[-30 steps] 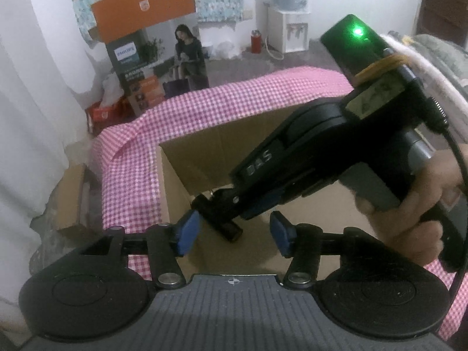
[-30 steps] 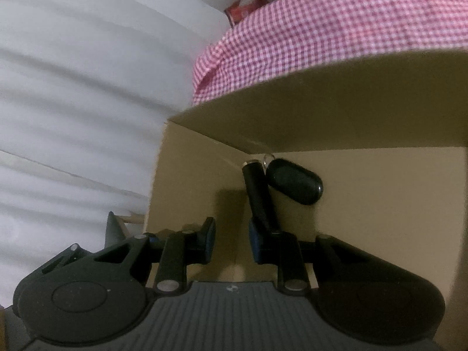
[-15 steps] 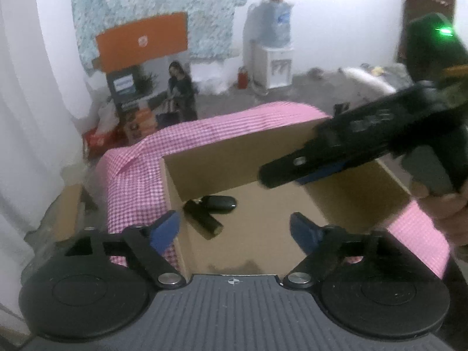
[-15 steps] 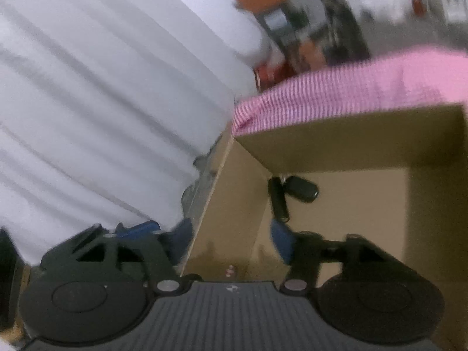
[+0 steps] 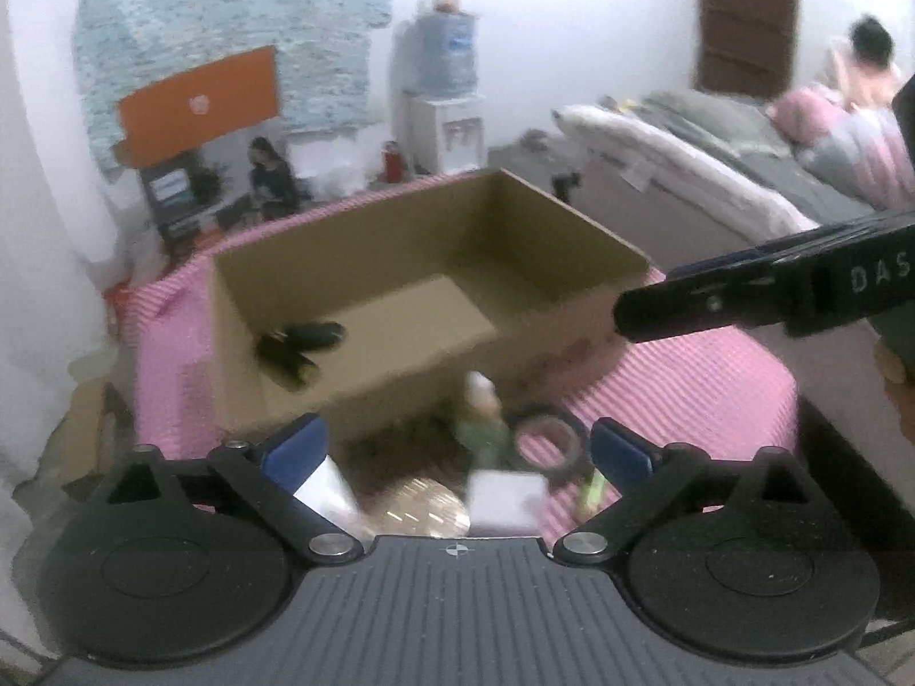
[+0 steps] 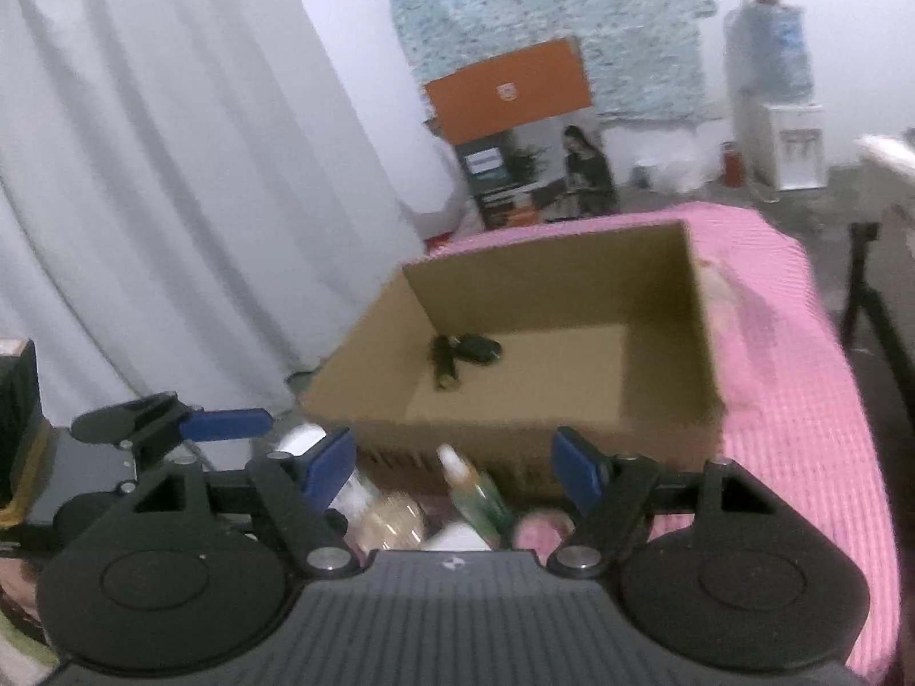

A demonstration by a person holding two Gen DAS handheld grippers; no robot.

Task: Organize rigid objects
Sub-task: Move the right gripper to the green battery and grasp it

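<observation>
Dim, flat indoor light; both fisheye views motion-blurred, bowed and dark-cornered.

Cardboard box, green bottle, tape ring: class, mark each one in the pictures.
cardboard box (image 6: 366, 406), right wrist view, near outer wall.
green bottle (image 6: 477, 494), right wrist view, its body.
tape ring (image 5: 572, 433), left wrist view, its far rim.

my right gripper (image 6: 452, 466): jaws just opening, nothing between | cardboard box (image 6: 514, 434) on pink checked cloth (image 6: 800, 400) | two dark objects (image 6: 460, 357) inside | green bottle (image 6: 477, 494) before box
</observation>
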